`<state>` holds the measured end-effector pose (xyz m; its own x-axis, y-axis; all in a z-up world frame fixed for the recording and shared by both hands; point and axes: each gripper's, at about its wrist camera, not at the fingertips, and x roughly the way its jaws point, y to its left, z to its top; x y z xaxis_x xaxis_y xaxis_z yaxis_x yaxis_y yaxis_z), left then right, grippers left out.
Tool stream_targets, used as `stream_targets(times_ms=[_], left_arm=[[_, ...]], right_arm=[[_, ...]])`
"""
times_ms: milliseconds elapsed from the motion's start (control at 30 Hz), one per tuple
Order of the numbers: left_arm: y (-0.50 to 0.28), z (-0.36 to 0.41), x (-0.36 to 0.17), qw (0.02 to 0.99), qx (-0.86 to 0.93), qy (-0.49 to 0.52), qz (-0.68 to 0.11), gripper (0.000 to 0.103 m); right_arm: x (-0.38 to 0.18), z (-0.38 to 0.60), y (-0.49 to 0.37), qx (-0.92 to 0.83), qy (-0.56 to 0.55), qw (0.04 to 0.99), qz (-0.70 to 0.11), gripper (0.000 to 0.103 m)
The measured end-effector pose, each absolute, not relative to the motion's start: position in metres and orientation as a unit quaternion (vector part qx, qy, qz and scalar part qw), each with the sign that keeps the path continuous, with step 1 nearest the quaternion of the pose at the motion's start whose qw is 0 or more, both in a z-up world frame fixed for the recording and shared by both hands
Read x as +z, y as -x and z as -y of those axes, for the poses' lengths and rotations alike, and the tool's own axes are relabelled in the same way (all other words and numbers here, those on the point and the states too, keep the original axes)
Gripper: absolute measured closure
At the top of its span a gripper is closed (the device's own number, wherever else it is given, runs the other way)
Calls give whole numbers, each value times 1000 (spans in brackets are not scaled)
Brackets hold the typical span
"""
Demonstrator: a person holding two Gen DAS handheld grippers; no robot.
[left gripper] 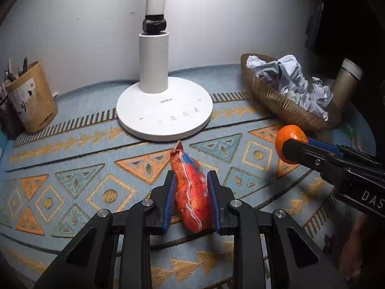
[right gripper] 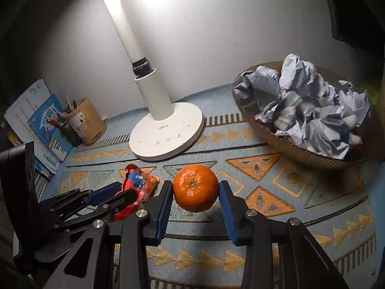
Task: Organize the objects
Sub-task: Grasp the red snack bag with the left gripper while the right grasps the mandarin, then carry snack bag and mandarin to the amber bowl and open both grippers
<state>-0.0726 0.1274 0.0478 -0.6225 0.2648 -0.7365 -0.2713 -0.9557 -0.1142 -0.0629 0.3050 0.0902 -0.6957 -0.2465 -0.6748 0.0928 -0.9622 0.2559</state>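
Open patterned mat (right gripper: 276, 168) lies near and at centre right, between the lamp base (right gripper: 166, 132) and the paper-filled basket (right gripper: 288, 144). At far centre the lamp blocks passage; the basket closes the far right. A pen cup (right gripper: 86, 122) and books (right gripper: 41, 125) crowd the far left.

Orange (right gripper: 195, 187): round, stem end facing the camera, clamped between blue pads, raised off the surface. Red-blue snack packet (left gripper: 192, 192): elongated, clamped, to its left.
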Motion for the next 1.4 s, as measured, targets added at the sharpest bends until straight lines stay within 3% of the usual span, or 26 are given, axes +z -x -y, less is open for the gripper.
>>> stream_targets(times_ms=[200, 233, 267, 300, 333, 367, 567, 600, 667, 733, 1133, 1400], left_arm=[[87, -148, 95, 191, 908, 372, -15, 83], [87, -142, 94, 195, 905, 378, -9, 77], [87, -134, 91, 193, 900, 390, 3, 66], [87, -125, 84, 182, 897, 401, 16, 40], [85, -116, 77, 171, 897, 406, 33, 23], [80, -109, 68, 162, 898, 407, 46, 22], [76, -119, 8, 130, 867, 480, 13, 24], [73, -123, 8, 118, 877, 465, -5, 31], [72, -131, 9, 105, 881, 460, -33, 59], [71, -132, 13, 111, 882, 457, -30, 70], [103, -204, 122, 246, 906, 344, 28, 72], [167, -279, 141, 298, 904, 306, 30, 72]], right_arm=[[127, -366, 60, -922, -360, 58, 128, 65], [123, -369, 58, -921, -360, 66, 134, 65], [118, -367, 56, -919, -362, 70, 136, 65], [110, -365, 54, -917, -369, 72, 136, 65], [100, -361, 55, -912, -380, 73, 137, 65], [88, -357, 55, -907, -391, 76, 138, 65], [54, -339, 53, -892, -421, 92, 140, 65], [54, -339, 51, -893, -419, 91, 137, 65], [58, -343, 46, -896, -413, 88, 133, 65], [66, -350, 39, -901, -406, 80, 127, 65], [168, -437, 66, -943, -295, -38, 150, 65], [162, -476, 135, -924, -315, -87, 201, 65]])
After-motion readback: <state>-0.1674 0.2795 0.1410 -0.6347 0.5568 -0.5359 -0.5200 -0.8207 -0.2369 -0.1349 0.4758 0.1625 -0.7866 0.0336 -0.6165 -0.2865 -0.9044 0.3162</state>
